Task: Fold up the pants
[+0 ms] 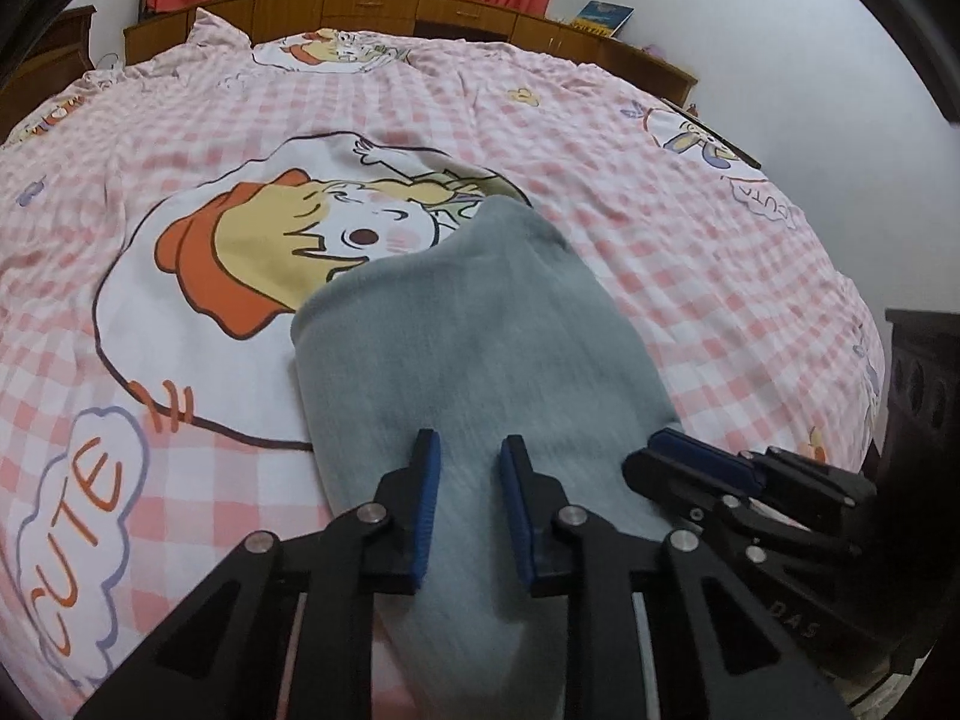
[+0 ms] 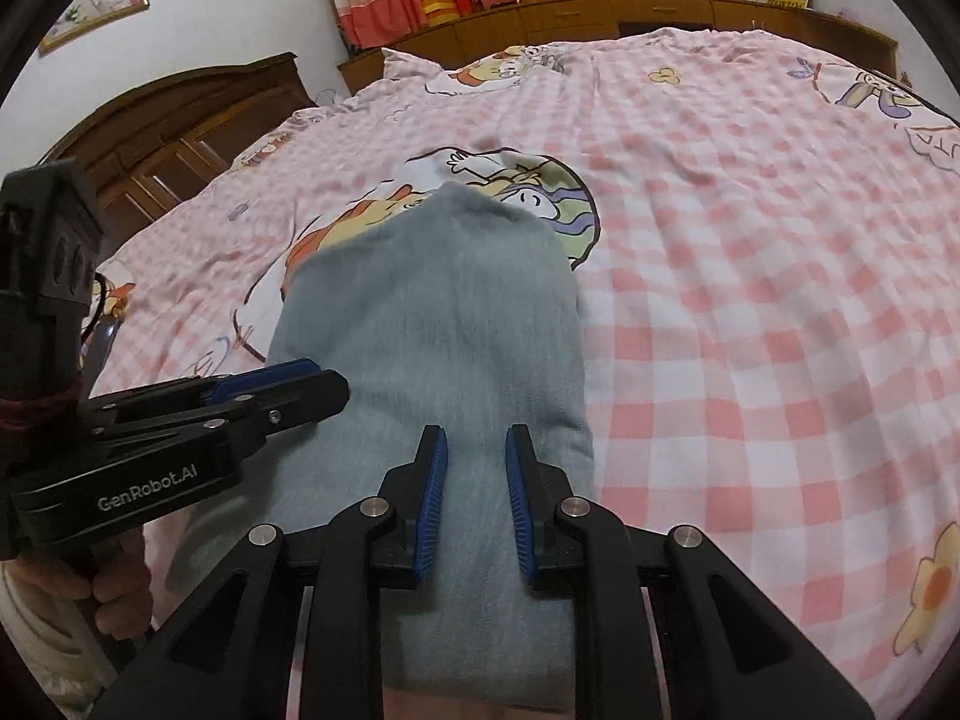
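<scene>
Grey fleece-like pants (image 1: 474, 324) lie on the bed's pink checked cartoon-print duvet (image 1: 690, 276), already doubled into one long narrow strip running away from both cameras. Far end sits on the cartoon girl print (image 1: 288, 240); near end is under the claws.

Left claw (image 1: 467, 504): jaws narrowly parted over the near end of the strip, fabric visible in the gap, pads not clearly pressing on it. Can't confirm a grip. Right claw (image 2: 477, 498): same picture, small gap, cloth beneath and between the pads, no visible pinch. It sits just right of the left one, both on the same near edge.

Progress, my read: lengthwise fold done, legs stacked. Remaining: at least one crosswise fold, near end carried over to the far end, then smoothing. Both claws look staged for that pickup, not yet committed.

Person's hand (image 2: 114, 576) visible on the left handle only.
</scene>
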The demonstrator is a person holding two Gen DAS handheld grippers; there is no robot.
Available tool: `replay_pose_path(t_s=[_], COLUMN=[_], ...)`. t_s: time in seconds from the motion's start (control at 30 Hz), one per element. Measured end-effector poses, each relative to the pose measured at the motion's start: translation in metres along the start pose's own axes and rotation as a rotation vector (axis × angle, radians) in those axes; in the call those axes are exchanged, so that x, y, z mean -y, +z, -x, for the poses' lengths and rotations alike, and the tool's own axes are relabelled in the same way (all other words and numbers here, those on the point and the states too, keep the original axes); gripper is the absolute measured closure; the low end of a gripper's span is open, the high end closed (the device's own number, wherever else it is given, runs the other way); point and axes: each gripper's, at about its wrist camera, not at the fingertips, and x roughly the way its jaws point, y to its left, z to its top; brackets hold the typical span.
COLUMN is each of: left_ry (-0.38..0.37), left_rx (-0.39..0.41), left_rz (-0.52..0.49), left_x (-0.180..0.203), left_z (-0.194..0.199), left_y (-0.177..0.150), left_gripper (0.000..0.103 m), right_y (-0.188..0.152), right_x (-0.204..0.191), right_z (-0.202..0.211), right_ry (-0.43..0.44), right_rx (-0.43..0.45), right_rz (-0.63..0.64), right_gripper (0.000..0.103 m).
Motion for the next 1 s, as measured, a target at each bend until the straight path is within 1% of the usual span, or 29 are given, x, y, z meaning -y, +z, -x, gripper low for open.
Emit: replay_pose_path(t_s=[0.1, 0.13, 0.17, 0.2, 0.23, 0.27, 0.3, 0.33, 0.37, 0.43, 0.5, 0.57, 0.63, 0.7, 0.73, 0.77, 0.8, 0.83, 0.87, 0.9, 0.93, 1.0], left_ry=[-0.017, -0.024, -0.030, -0.036, -0.031, -0.018, -0.002, 0.018, 0.016, 0.002, -0.045, -0.095, -0.135, -0.142, -0.143, -0.147, -0.150, -0.150, -0.155, -0.166, -0.176, -0.186], left_rx=[0.009, 0.011, 0.017, 0.031, 0.038, 0.051, 0.058, 0.064, 0.058, 0.021, -0.010, -0.010, -0.012, -0.012, -0.013, -0.010, -0.001, 0.003, 0.009, 0.014, 0.024, 0.038], left_rz=[0.003, 0.016, 0.024, 0.034, 0.038, 0.041, 0.045, 0.053, 0.059, 0.092, 0.154, 0.186, 0.196, 0.194, 0.195, 0.203, 0.210, 0.209, 0.204, 0.197, 0.183, 0.164], left_x=[-0.002, -0.003, -0.004, -0.006, -0.006, -0.008, -0.009, -0.012, -0.015, -0.021, -0.028, -0.032, -0.031, -0.028, -0.028, -0.027, -0.026, -0.025, -0.024, -0.023, -0.021, -0.019], left_z=[0.009, 0.017, 0.022, 0.031, 0.036, 0.043, 0.047, 0.050, 0.050, 0.043, 0.034, 0.030, 0.025, 0.017, 0.014, 0.011, 0.011, 0.011, 0.013, 0.015, 0.019, 0.027], left_y=[-0.001, -0.002, -0.002, -0.004, -0.006, -0.009, -0.011, -0.015, -0.017, -0.021, -0.025, -0.026, -0.025, -0.021, -0.020, -0.019, -0.018, -0.017, -0.016, -0.014, -0.012, -0.009], left_gripper=[0.081, 0.081, 0.079, 0.071, 0.064, 0.049, 0.041, 0.041, 0.041, 0.041, 0.041, 0.041, 0.041, 0.040, 0.040, 0.040, 0.045, 0.050, 0.062, 0.070, 0.071, 0.075], right_y=[0.004, 0.005, 0.005, 0.004, 0.004, 0.003, 0.003, 0.003, 0.001, -0.002, -0.005, -0.006, -0.006, -0.005, -0.004, -0.004, -0.004, -0.004, -0.005, -0.005, -0.004, -0.001], right_x=[0.003, 0.005, 0.008, 0.010, 0.010, 0.013, 0.016, 0.018, 0.022, 0.027, 0.030, 0.033, 0.036, 0.038, 0.037, 0.036, 0.035, 0.034, 0.034, 0.034, 0.032, 0.026], right_z=[0.016, 0.021, 0.029, 0.032, 0.033, 0.032, 0.030, 0.025, 0.017, 0.005, -0.001, -0.005, -0.013, -0.018, -0.019, -0.018, -0.017, -0.015, -0.010, -0.007, 0.000, 0.011], right_ry=[0.027, 0.033, 0.033, 0.025, 0.012, -0.010, -0.024, -0.034, -0.012, 0.041, 0.082, 0.127, 0.157, 0.189, 0.223, 0.219, 0.215, 0.215, 0.220, 0.225, 0.244, 0.237], right_rx=[0.010, 0.020, 0.042, 0.059, 0.067, 0.073, 0.065, 0.044, 0.013, -0.028, -0.021, -0.021, -0.030, -0.037, -0.038, -0.033, -0.026, -0.015, 0.001, 0.011, 0.036, 0.061], right_rz=[-0.040, -0.056, -0.070, -0.077, -0.080, -0.082, -0.084, -0.094, -0.116, -0.147, -0.173, -0.192, -0.208, -0.230, -0.239, -0.239, -0.235, -0.232, -0.241, -0.247, -0.253, -0.242], right_gripper=[0.083, 0.081, 0.075, 0.069, 0.056, 0.051, 0.051, 0.051, 0.051, 0.051, 0.051, 0.051, 0.051, 0.051, 0.059, 0.063, 0.064, 0.069, 0.074, 0.076, 0.083, 0.083])
